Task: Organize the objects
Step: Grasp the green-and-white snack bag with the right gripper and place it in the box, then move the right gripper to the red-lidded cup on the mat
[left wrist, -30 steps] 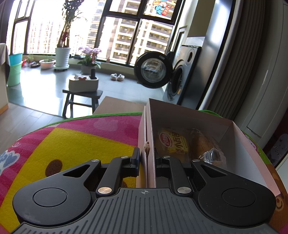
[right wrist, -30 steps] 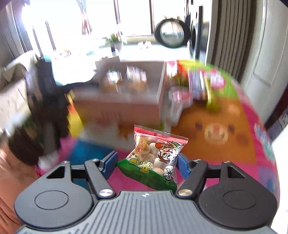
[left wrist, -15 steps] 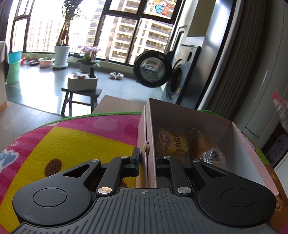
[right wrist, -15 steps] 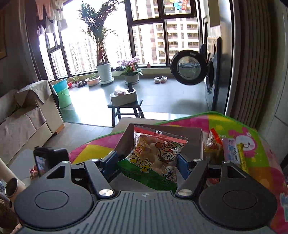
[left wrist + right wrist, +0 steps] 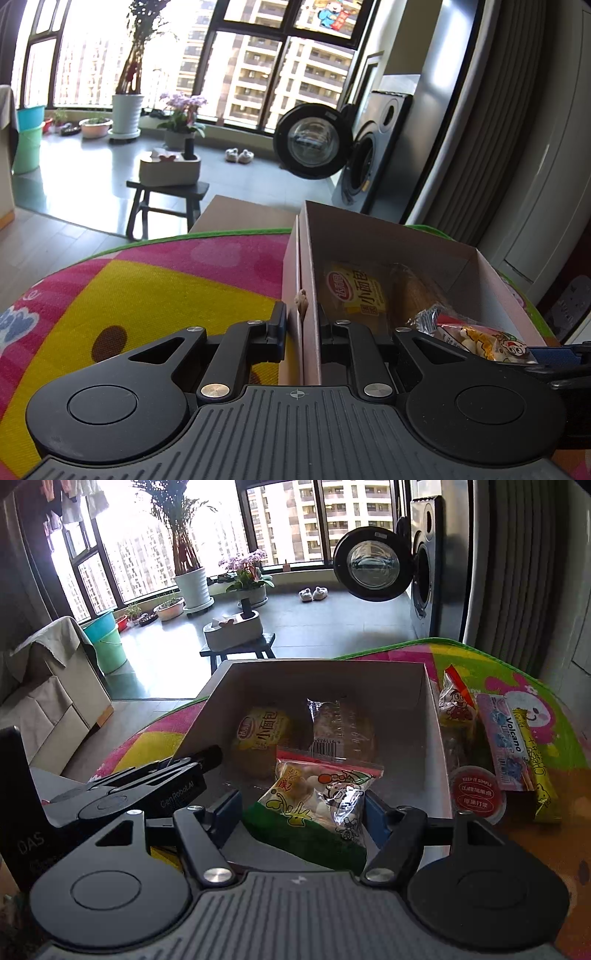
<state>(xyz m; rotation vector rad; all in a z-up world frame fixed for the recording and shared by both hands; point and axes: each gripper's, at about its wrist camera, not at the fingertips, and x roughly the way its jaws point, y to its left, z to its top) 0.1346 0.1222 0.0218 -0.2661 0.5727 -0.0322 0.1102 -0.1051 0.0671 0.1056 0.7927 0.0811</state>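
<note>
Partly hidden items come first. From the right wrist view, the lower edge of the snack bag [image 5: 317, 805] disappears behind the tool body, so its full outline cannot be read. The left gripper [image 5: 207, 757] enters that view from the left, with only one finger tip visible against the box wall. From the left wrist view, the right gripper [image 5: 554, 360] is cut off at the right edge; only a blue pad and dark linkage show.

Left gripper [image 5: 301, 326]: jaws closed narrowly on the near side wall of the pink cardboard box [image 5: 495, 288], one finger outside, one inside.

Right gripper [image 5: 303, 808]: jaws clamped on the snack bag, one blue pad at each side of the packet. The bag sits over the open top of the box [image 5: 432, 716], at the near end, ahead of the fingers. Whether it touches the box floor cannot be determined.

Box contents, beyond the held bag: a yellow bread packet [image 5: 264, 734] at the left and a clear-wrapped bun [image 5: 343, 727] just beside it at the right.

Outside the box, to the right of the right gripper, on the patterned mat [image 5: 491, 657]: a yellow-and-red snack packet [image 5: 456, 705] against the box wall, a pink Volcano pack [image 5: 506, 738], a yellow stick pack [image 5: 535, 764], and a red-lidded cup [image 5: 476, 792].
</note>
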